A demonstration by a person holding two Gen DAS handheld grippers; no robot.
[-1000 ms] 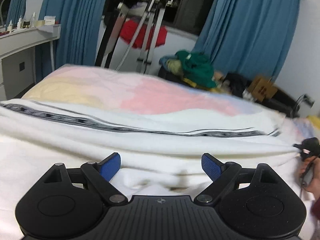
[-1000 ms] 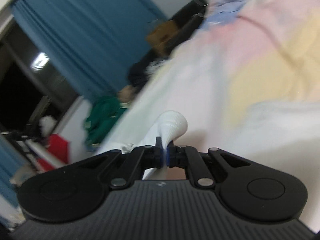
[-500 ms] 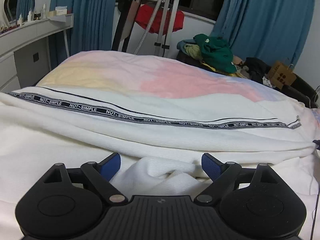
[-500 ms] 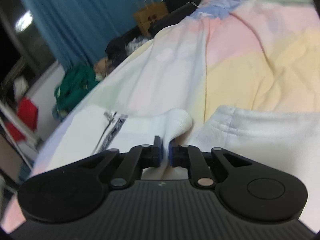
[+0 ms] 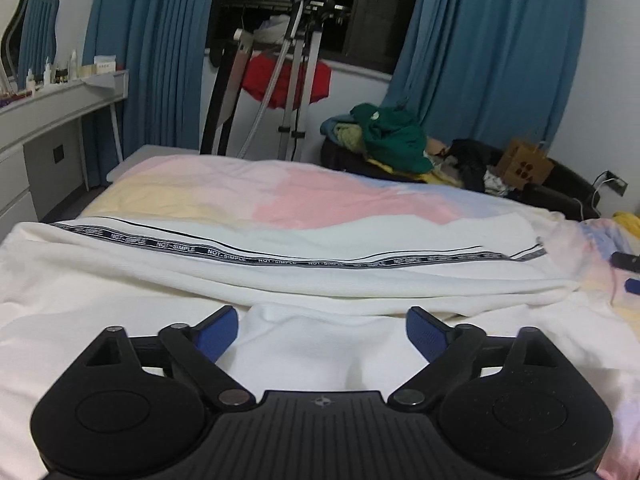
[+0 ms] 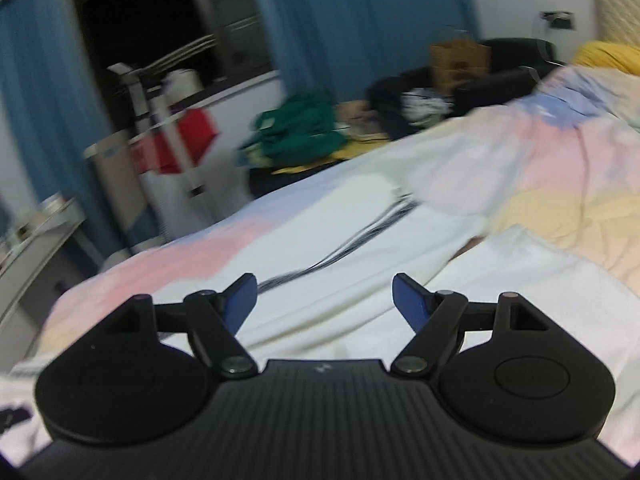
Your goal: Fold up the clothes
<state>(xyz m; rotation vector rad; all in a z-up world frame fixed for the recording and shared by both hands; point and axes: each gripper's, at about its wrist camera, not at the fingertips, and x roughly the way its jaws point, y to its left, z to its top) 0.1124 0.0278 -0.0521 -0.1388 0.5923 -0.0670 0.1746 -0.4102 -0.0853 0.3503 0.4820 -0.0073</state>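
- Two grippers I am guiding sit low over a bed; both have their blue-padded fingers spread wide apart, holding nothing
- My left gripper (image 5: 322, 326) hovers just above a raised fold of the white garment (image 5: 280, 280), which lies stretched left to right across the near part of the pastel bedspread (image 5: 320, 196)
- A black printed stripe (image 5: 280, 258) runs along the garment's far side
- My right gripper (image 6: 324, 300) hangs over the same white cloth; this view is blurred
- Far off, beyond the bed, I see blue curtains (image 5: 488, 60) and a green clothes pile (image 5: 394, 136)
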